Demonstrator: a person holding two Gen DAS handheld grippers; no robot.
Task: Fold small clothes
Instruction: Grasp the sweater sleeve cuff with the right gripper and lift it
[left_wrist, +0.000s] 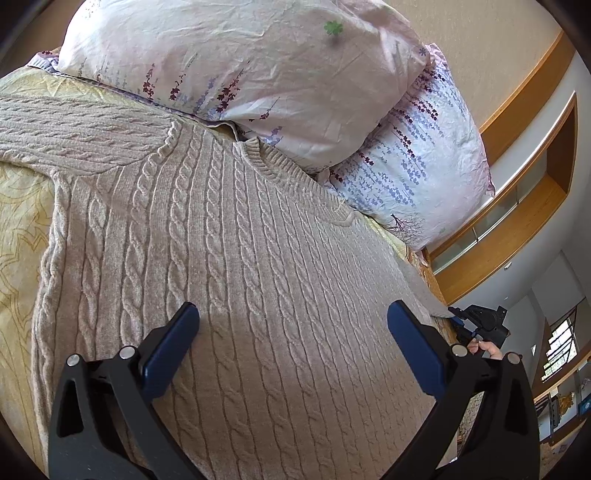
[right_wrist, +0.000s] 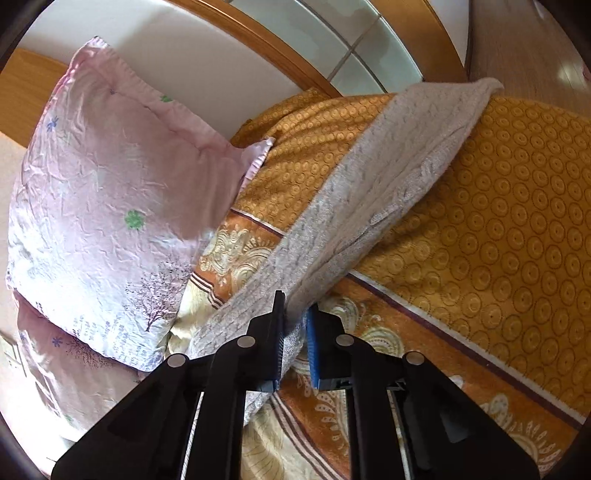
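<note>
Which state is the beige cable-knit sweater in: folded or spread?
Mostly spread: the sweater lies flat on the bed, while the right gripper pinches its sleeve.

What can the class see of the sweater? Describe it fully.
The sweater is beige cable knit with a ribbed neckline, lying spread flat on the bedspread, its neck toward the pillows. One sleeve stretches out to the left. The other sleeve hangs over the bed's edge, pinched by the right gripper. The left gripper hovers open over the body, apparently not touching.
</note>
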